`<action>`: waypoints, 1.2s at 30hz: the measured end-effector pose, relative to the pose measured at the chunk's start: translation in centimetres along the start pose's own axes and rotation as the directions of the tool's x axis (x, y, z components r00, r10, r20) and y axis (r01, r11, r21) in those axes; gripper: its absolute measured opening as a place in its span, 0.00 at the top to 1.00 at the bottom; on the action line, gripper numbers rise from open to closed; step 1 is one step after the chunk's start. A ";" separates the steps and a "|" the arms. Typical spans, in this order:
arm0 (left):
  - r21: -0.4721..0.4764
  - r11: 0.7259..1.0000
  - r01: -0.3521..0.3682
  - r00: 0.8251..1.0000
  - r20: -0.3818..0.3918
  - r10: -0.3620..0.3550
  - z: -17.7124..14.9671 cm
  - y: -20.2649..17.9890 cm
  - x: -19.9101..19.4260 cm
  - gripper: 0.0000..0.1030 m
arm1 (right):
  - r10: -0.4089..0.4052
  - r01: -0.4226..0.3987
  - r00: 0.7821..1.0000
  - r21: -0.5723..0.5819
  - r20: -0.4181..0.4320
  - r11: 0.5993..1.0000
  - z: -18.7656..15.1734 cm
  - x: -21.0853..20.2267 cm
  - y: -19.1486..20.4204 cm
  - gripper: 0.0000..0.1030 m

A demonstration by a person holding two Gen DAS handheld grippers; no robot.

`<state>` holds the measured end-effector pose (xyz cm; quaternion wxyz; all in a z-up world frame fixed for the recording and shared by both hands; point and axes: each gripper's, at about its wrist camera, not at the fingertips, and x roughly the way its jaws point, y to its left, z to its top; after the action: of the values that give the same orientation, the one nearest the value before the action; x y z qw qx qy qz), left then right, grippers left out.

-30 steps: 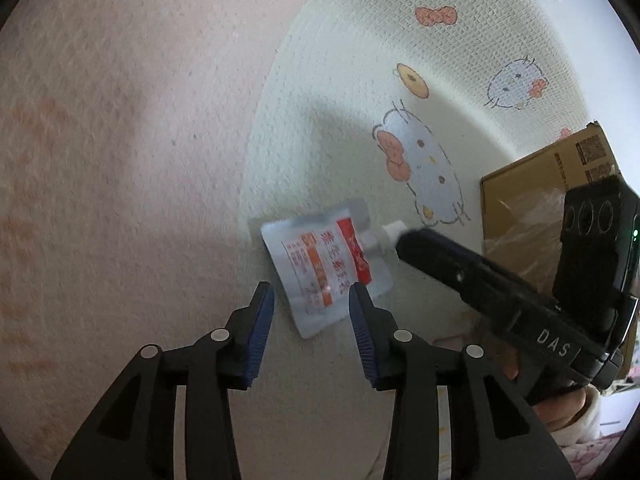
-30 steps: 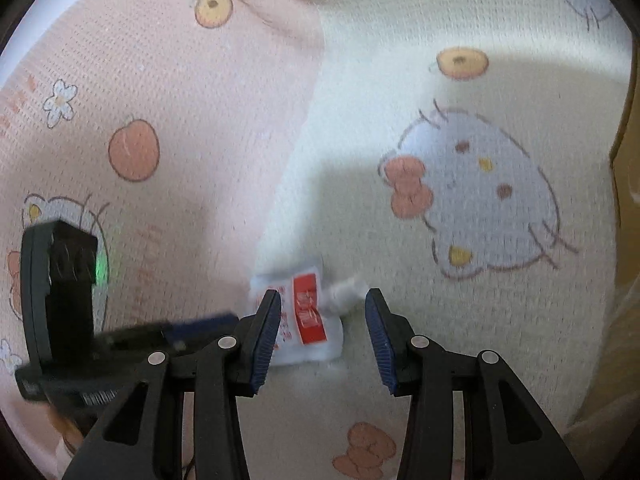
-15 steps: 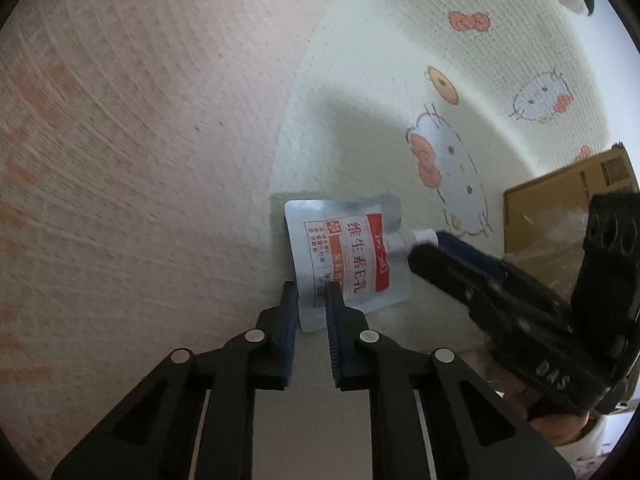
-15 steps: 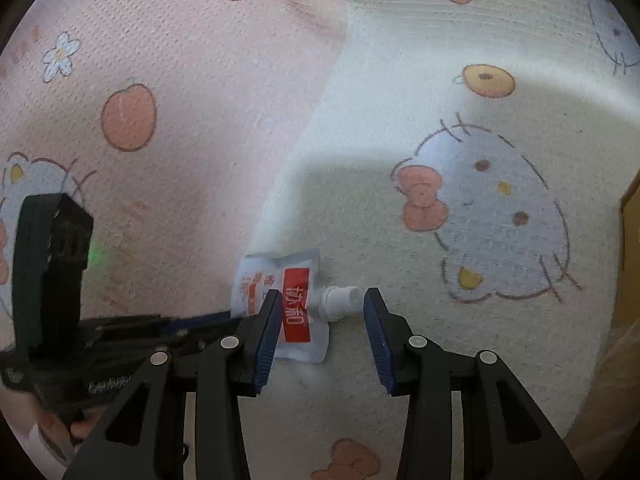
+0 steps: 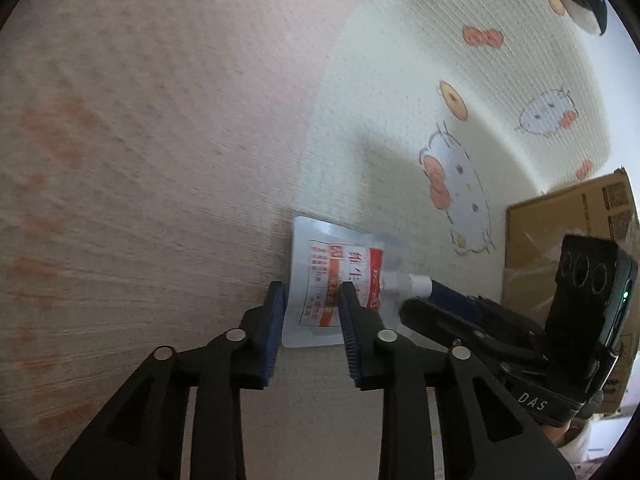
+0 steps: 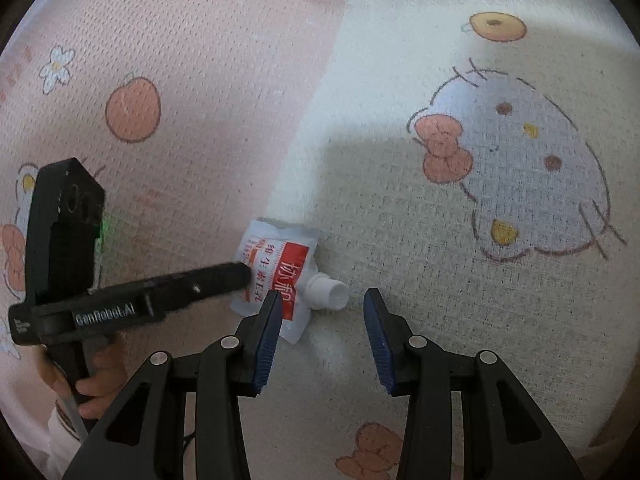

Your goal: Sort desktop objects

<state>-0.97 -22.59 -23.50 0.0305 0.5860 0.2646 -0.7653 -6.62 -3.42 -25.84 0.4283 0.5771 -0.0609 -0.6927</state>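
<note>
A white spout pouch [image 5: 316,276] with a red and orange label lies flat on the cartoon-print cloth [image 5: 200,160]. My left gripper [image 5: 312,304] points steeply down over its lower left part. Its jaws are opening, with the pouch's edge between the tips and the pads not pressing on it. In the right wrist view the pouch [image 6: 280,252] shows its white cap [image 6: 326,292], which sits between the open fingers of my right gripper [image 6: 322,304] without being touched. One of the left gripper's fingers [image 6: 216,278] lies across the pouch's label there.
A brown cardboard box [image 5: 568,232] stands at the right edge of the left wrist view. A black and white object [image 5: 576,0] sits at the far top right. A person's hand [image 6: 96,380] holds the left gripper's handle.
The left gripper's jaws narrowed to a slit half a second ago and now stand wider, astride the pouch's edge. The right gripper has sunk closer, and the cap now sits between its fingers.
</note>
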 end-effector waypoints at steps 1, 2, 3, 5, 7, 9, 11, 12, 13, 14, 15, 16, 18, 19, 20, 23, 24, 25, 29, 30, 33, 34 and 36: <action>-0.002 1.000 0.004 1.000 -0.002 -0.004 0.0 -0.1 0.3 0.67 | -0.005 0.005 1.000 -0.003 -0.001 1.000 0.1 0.0 0.0 0.62; -0.002 1.000 0.008 1.000 0.003 -0.008 0.0 -0.2 0.3 0.65 | -0.009 0.009 1.000 -0.006 -0.002 1.000 0.3 0.1 0.0 0.62; -0.001 1.000 0.011 1.000 0.005 -0.011 0.0 -0.2 0.4 0.65 | -0.012 0.012 1.000 -0.012 -0.002 1.000 0.3 0.1 0.0 0.62; 0.006 1.000 0.010 1.000 0.002 -0.010 0.1 -0.4 0.5 0.64 | -0.032 0.032 0.999 -0.028 -0.006 0.999 0.7 1.0 1.0 0.64; 0.023 1.000 0.007 1.000 -0.001 -0.007 0.3 -0.6 0.5 0.63 | -0.055 0.055 0.998 -0.044 -0.008 0.998 0.6 1.0 1.1 0.76; 0.022 1.000 0.011 1.000 -0.001 -0.011 0.4 -0.6 0.6 0.62 | -0.077 0.077 0.997 -0.051 -0.015 0.996 1.2 1.1 1.2 0.77; 0.005 1.000 0.026 1.000 0.006 -0.026 0.6 -0.4 0.6 0.62 | -0.083 0.082 0.996 -0.050 -0.016 0.995 1.6 0.9 1.7 0.77; -0.004 0.999 0.033 0.999 0.010 -0.032 0.5 -0.3 0.6 0.62 | -0.089 0.088 0.996 -0.054 -0.019 0.995 1.7 1.3 2.0 0.77; -0.006 0.999 0.037 0.999 0.014 -0.037 0.5 -0.3 0.6 0.63 | -0.099 0.097 0.995 -0.061 -0.024 0.993 1.9 1.6 2.3 0.77; 0.002 0.999 0.033 0.999 0.019 -0.033 0.5 -0.4 0.5 0.65 | -0.107 0.105 0.994 -0.069 -0.026 0.992 2.0 1.6 2.4 0.77; 0.008 1.000 0.029 0.999 0.023 -0.029 0.5 -0.4 0.4 0.65 | -0.124 0.122 0.992 -0.088 -0.025 0.989 2.2 1.6 2.8 0.77; 0.008 1.000 0.029 0.999 0.026 -0.029 0.4 -0.4 0.3 0.69 | -0.135 0.132 0.990 -0.098 -0.027 0.986 2.2 1.7 3.0 0.77; 0.028 0.999 0.018 0.999 0.046 -0.019 0.3 -0.7 -0.4 0.73 | -0.168 0.163 0.985 -0.127 -0.029 0.978 2.3 1.5 3.3 0.77; 0.040 0.999 0.017 0.998 0.056 -0.019 0.3 -0.8 -0.6 0.74 | -0.175 0.170 0.984 -0.147 -0.026 0.975 2.5 1.2 3.6 0.77; 0.069 0.998 0.014 0.997 0.081 -0.019 0.1 -1.2 -1.3 0.75 | -0.185 0.180 0.983 -0.160 -0.018 0.971 2.6 1.0 3.9 0.77; 0.105 0.994 -0.012 0.992 0.123 -0.001 0.1 -2.2 -2.7 0.75 | -0.224 0.220 0.975 -0.223 0.007 0.950 3.1 0.1 5.4 0.77; 0.112 0.994 -0.016 0.991 0.131 0.001 0.2 -2.5 -3.2 0.75 | -0.243 0.241 0.970 -0.245 0.022 0.939 3.2 -0.4 6.0 0.77; 0.120 0.993 -0.024 0.990 0.140 0.008 0.2 -2.8 -3.6 0.75 | -0.252 0.251 0.967 -0.258 0.033 0.933 3.4 -0.7 6.4 0.77; 0.160 0.986 -0.048 0.978 0.208 0.014 0.2 -4.1 -6.2 0.75 | -0.269 0.277 0.961 -0.301 0.068 0.913 3.9 -2.9 7.9 0.77; 0.164 0.985 -0.053 0.975 0.222 0.015 0.2 -4.4 -6.8 0.75 | -0.268 0.277 0.961 -0.301 0.073 0.912 3.8 -3.4 8.1 0.77; 0.189 0.980 -0.064 0.966 0.258 0.013 0.3 -5.4 -8.5 0.75 | -0.260 0.273 0.962 -0.277 0.082 0.921 4.9 -5.3 8.4 0.77; 0.197 0.978 -0.070 0.962 0.271 0.014 0.3 -5.8 -9.0 0.75 | -0.251 0.265 0.964 -0.259 0.085 0.929 5.1 -6.0 8.4 0.77; 0.210 0.974 -0.084 0.955 0.295 0.019 0.4 -6.5 -10.1 0.75 | -0.238 0.253 0.967 -0.241 0.091 0.937 4.8 -6.5 9.4 0.77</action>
<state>-0.55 -19.83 -11.81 0.0242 0.4734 0.1553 -0.8667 -5.99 -6.94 -13.99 0.4059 0.5001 0.0870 -0.7599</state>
